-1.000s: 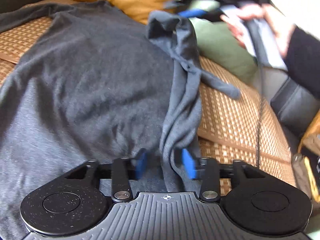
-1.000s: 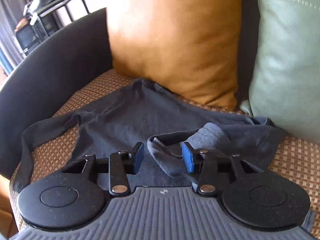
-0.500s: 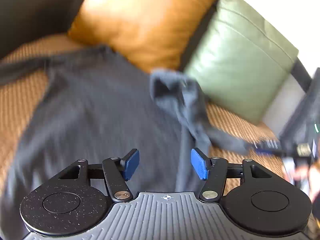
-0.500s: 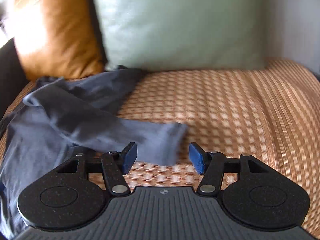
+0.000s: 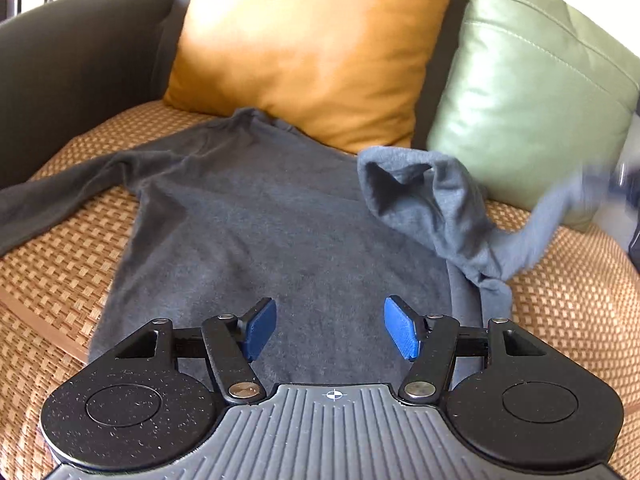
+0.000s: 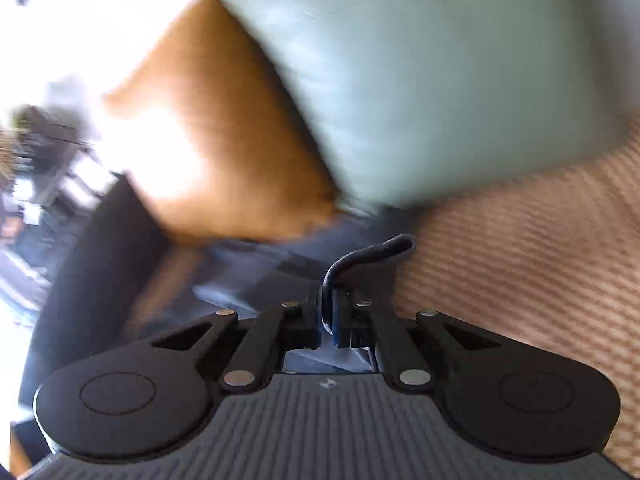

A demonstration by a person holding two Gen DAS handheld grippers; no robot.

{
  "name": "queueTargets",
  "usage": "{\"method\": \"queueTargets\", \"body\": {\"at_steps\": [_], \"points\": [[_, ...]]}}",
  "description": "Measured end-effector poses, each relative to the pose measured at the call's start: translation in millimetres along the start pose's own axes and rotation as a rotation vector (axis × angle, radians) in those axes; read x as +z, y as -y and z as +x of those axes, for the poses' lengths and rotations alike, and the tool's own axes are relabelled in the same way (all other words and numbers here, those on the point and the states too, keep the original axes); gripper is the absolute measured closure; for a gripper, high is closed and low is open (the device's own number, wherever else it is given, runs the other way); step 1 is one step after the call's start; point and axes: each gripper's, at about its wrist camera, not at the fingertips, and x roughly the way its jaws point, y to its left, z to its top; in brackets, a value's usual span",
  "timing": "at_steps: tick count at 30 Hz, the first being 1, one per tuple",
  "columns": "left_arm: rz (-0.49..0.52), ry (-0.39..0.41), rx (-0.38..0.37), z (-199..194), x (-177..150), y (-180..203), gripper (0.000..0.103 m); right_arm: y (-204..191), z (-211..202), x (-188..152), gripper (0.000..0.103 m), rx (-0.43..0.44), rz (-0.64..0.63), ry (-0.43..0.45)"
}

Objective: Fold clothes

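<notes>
Sleeve (image 6: 372,254) pinched in right gripper (image 6: 329,314) (left gripper (image 5: 330,330) agape)

A dark grey long-sleeved shirt (image 5: 256,216) lies on a tan checker-woven seat mat (image 5: 60,256), before a mustard-orange leather cushion (image 5: 312,48) and a pale green leather cushion (image 5: 532,92); blue fingers (image 5: 260,328).

You face a dark sofa (image 5: 72,60) with a curved arm. Woven tan mat (image 5: 60,264) covers the seat. Orange cushion (image 5: 312,48) and green cushion (image 5: 532,92) lean side by side on the backrest, touching. Strong daylight glares off the orange one. Behind the arm, a dark metal rack (image 6: 44,148), blurred.
</notes>
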Motion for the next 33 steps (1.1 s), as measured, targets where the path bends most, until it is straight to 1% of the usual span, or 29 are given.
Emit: {"method": "queueTargets", "body": {"at_steps": [3, 6, 9, 11, 16, 17, 18, 20, 24, 26, 27, 28, 29, 30, 31, 32, 33], "points": [[0.01, 0.01, 0.015, 5, 4, -2, 0.028, -64, 4, 21, 0.098, 0.124, -0.051, 0.017], [0.019, 0.023, 0.03, 10, 8, -4, 0.026, -118, 13, 39, 0.098, 0.201, -0.118, 0.033], [0.031, 0.069, 0.058, 15, 20, -2, 0.023, -153, 22, 51, 0.098, 0.248, -0.162, 0.039], [0.038, 0.1, 0.076, 19, 27, 0, 0.022, -169, 26, 56, 0.098, 0.273, -0.181, 0.039], [0.058, 0.177, 0.122, 27, 46, 5, 0.021, -184, 42, 65, 0.098, 0.309, -0.192, 0.021], [0.061, 0.193, 0.131, 29, 50, 6, 0.02, -184, 44, 65, 0.098, 0.314, -0.194, 0.016], [0.065, 0.208, 0.14, 31, 53, 6, 0.018, -184, 45, 63, 0.098, 0.315, -0.197, 0.01], [0.07, 0.235, 0.155, 34, 61, 8, 0.017, -183, 47, 60, 0.098, 0.318, -0.203, -0.002], [0.049, 0.269, 0.122, 35, 71, 8, 0.015, -180, 52, 53, 0.098, 0.324, -0.215, -0.026], [0.044, 0.267, 0.116, 39, 78, 9, 0.015, -179, 54, 50, 0.098, 0.327, -0.22, -0.038], [0.041, 0.263, 0.1, 40, 81, 8, 0.016, -179, 56, 48, 0.098, 0.329, -0.223, -0.044], [0.039, 0.262, 0.064, 41, 83, 7, 0.022, -178, 57, 47, 0.098, 0.331, -0.226, -0.05], [0.037, 0.256, 0.026, 42, 85, 5, 0.037, -174, 56, 43, 0.098, 0.322, -0.229, -0.057], [0.032, 0.233, -0.022, 44, 89, 2, 0.081, -167, 52, 36, 0.098, 0.302, -0.231, -0.065], [0.022, 0.209, -0.061, 45, 92, -1, 0.099, -160, 49, 29, 0.098, 0.283, -0.234, -0.074], [-0.003, 0.187, -0.067, 46, 95, -5, 0.1, -152, 45, 23, 0.098, 0.264, -0.236, -0.082], [-0.021, 0.187, -0.057, 45, 97, -9, 0.1, -145, 42, 16, 0.095, 0.245, -0.239, -0.091]]}}
